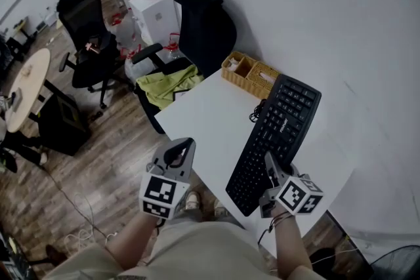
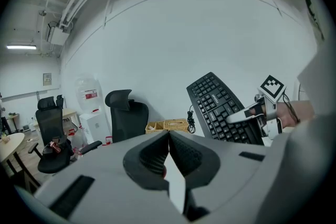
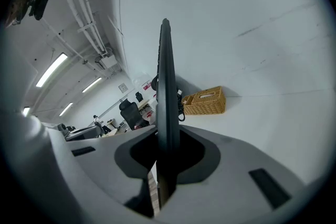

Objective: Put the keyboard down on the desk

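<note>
Black keyboard (image 1: 275, 134), pinched at its near end between the jaws of the right gripper (image 1: 270, 166) and held over the right part of the white desk (image 1: 210, 121), tipped up on one long edge with the keys turned leftward. Edge-on in the right gripper view: thin dark slab of keyboard (image 3: 166, 81) rising straight out of the right gripper (image 3: 166, 157), jaws only slightly apart and pressed against both of its faces. Far end pointing toward the wicker basket (image 1: 249, 74) at the desk's back corner, with a coiled black cable (image 1: 254, 112) just beside it (whether that far end touches the desk, impossible to tell). Left gripper (image 1: 180, 149) off the desk's near left edge, well apart from the keyboard. In the left gripper view, jaws of the left gripper (image 2: 169, 136) brought fully together, nothing between them, and beyond them the raised keyboard (image 2: 220, 107) slanting up against the pale wall. Past the desk: black office chair (image 1: 205, 23), green cloth (image 1: 169, 85) on a seat near the desk's left corner, water dispenser (image 1: 152, 6), wooden floor (image 1: 98, 167).
</note>
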